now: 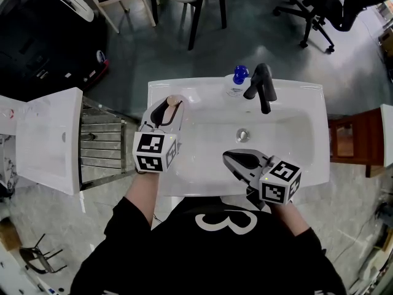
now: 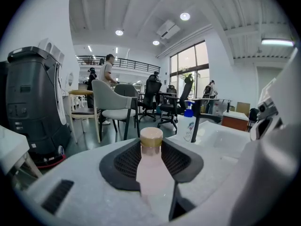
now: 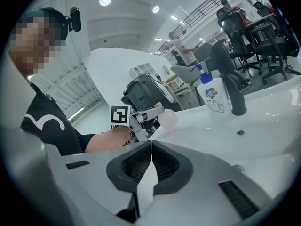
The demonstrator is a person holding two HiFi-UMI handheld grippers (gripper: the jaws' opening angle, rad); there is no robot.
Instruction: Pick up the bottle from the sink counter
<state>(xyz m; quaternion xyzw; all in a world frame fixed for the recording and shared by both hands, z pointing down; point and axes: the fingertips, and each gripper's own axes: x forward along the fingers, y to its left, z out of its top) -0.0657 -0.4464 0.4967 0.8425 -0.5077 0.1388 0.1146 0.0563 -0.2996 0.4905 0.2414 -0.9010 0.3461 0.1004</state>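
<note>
Bottle (image 2: 151, 173) one, in left gripper (image 2: 150, 147), soap dispenser (image 1: 236, 82) one

The white sink counter (image 1: 307, 94) has a big bowl (image 1: 288, 134) sunk into its middle. A black tap (image 1: 261, 86) stands at the back edge and reaches out over the bowl. Just to the left of the tap stands a clear soap bottle (image 1: 236, 83) with a blue pump, and in front of the tap, down in the bowl, is a round metal drain (image 1: 242, 134).
</note>
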